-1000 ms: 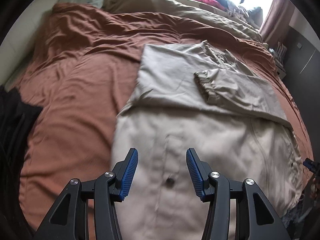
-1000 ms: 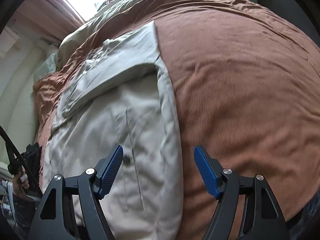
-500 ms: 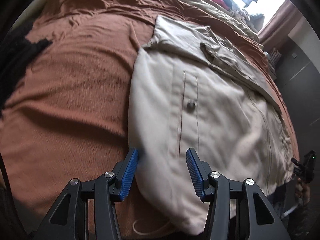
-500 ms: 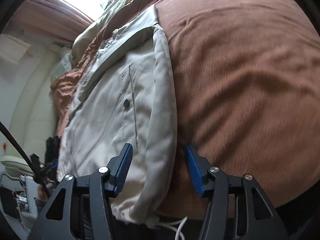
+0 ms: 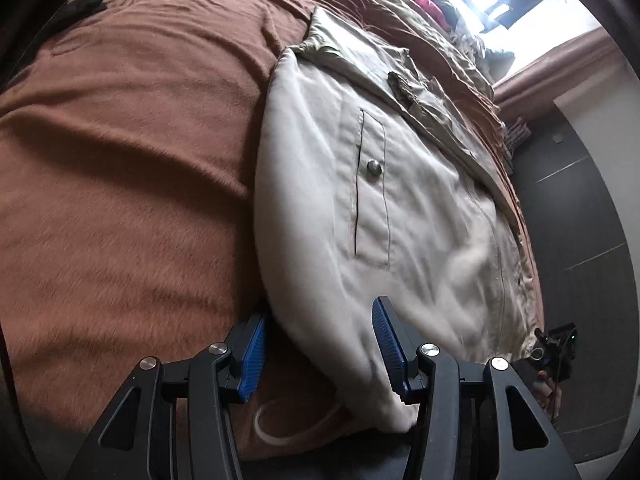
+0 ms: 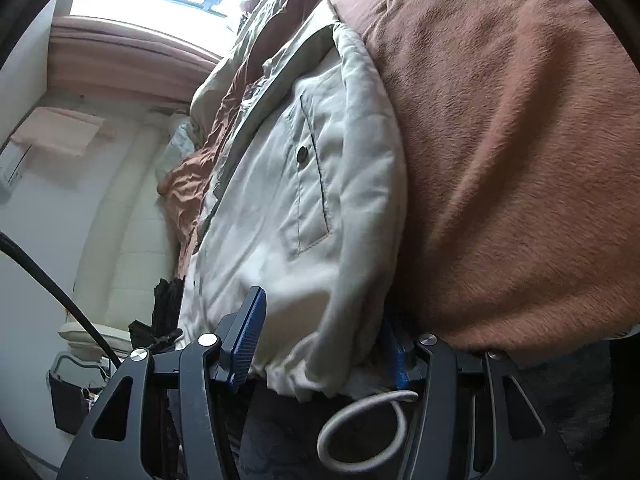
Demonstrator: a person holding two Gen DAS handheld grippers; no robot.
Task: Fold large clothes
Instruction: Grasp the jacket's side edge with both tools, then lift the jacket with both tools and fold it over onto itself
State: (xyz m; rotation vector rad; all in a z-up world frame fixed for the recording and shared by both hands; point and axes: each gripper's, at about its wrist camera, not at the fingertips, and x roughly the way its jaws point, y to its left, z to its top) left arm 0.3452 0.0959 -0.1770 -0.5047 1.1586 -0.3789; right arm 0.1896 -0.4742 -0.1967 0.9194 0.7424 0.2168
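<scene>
A beige jacket point(image 5: 360, 220) lies flat on the brown bed cover point(image 5: 120, 200), a sleeve folded across its top and a snap button point(image 5: 374, 166) on its pocket. My left gripper point(image 5: 320, 352) is open at the near hem corner: one finger rests on top of the fabric, the other beside its edge on the bed. A white drawstring loop point(image 5: 288, 428) lies under it. In the right wrist view my right gripper point(image 6: 320, 348) is open around the jacket's point(image 6: 280, 200) other hem corner, fabric filling most of the gap, with a drawstring loop point(image 6: 360, 428) hanging below.
An olive duvet point(image 5: 432, 28) and bright clothes are piled at the far end by the window. Dark cupboard doors point(image 5: 580, 200) stand beyond the bed's right side. A black cable point(image 6: 40, 268) crosses the right wrist view, and a black garment point(image 6: 164, 304) hangs at the bed's edge.
Both grippers dropped from above the jacket to its near hem, and each now straddles a hem corner. The right jaws narrowed early in that move; the left jaws kept their width.
</scene>
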